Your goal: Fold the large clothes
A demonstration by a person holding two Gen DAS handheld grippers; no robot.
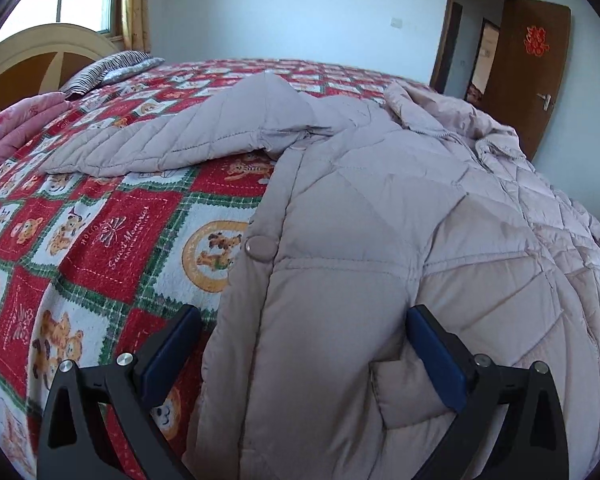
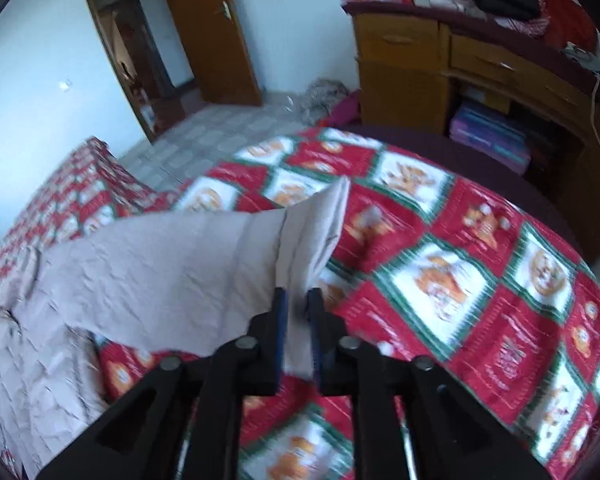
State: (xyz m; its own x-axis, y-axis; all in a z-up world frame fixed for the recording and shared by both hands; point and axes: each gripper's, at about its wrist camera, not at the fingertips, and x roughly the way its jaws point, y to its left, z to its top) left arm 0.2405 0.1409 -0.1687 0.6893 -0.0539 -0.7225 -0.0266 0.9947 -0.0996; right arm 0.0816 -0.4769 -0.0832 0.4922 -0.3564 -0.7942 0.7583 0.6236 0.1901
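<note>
A large pale pink quilted coat (image 1: 380,240) lies spread on the bed over a red, green and white teddy-bear blanket (image 1: 100,232). One sleeve (image 1: 180,136) stretches out to the left. My left gripper (image 1: 304,328) is open, its fingers on either side of the coat's front edge near the pocket. My right gripper (image 2: 298,308) is shut on the coat's sleeve (image 2: 180,268) and holds it lifted above the blanket (image 2: 460,280); this view is blurred.
A headboard (image 1: 40,64), a striped pillow (image 1: 108,68) and a pink quilt (image 1: 12,128) are at the bed's far left. An open brown door (image 2: 212,32) and tiled floor (image 2: 228,132) lie beyond the bed. A wooden dresser (image 2: 460,68) piled with things stands at right.
</note>
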